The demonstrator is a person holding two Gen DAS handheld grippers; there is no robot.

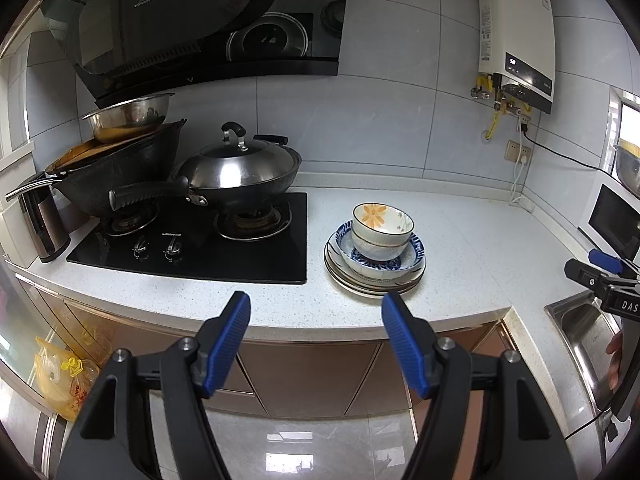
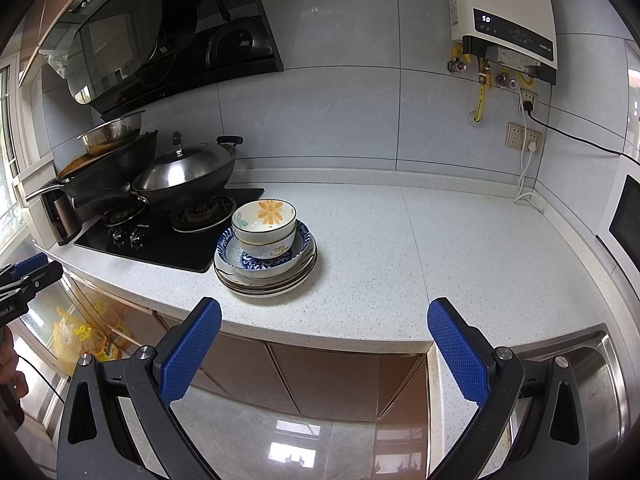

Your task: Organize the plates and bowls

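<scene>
Two grippers in view, both held off the front edge of the countertop (image 2: pixel 400 248), neither touching anything. Left gripper (image 1: pixel 316 318): blue-padded fingers (image 1: pixel 230 344) spread apart, nothing between them. Right gripper (image 2: pixel 324 322): fingers spread wide, likewise nothing in the gap.

Dish stack sits on the white speckled countertop, just right of the black gas hob (image 1: pixel 192 240) — close to its edge, not on it. Bottom layer: several flat plates (image 1: pixel 374 284) stacked together. On those, a blue-patterned bowl (image 1: pixel 380 262). Nested inside it, two white ribbed bowls, one in the other; the upper flower bowl (image 1: pixel 382 220) shows an orange flower on its inner wall. Stack looks level and upright in both views. Exact plate count cannot be told.

On the hob: a lidded wok (image 1: pixel 240 172) on the right burner, a dark wok (image 1: pixel 120 164) on the left burner carrying a steel basin (image 1: pixel 130 116) on top. Range hood (image 1: pixel 192 24) above. Water heater (image 2: pixel 504 4) on the tiled wall — display reads 50. Steel sink (image 2: pixel 600 368) at the right end of the counter.
</scene>
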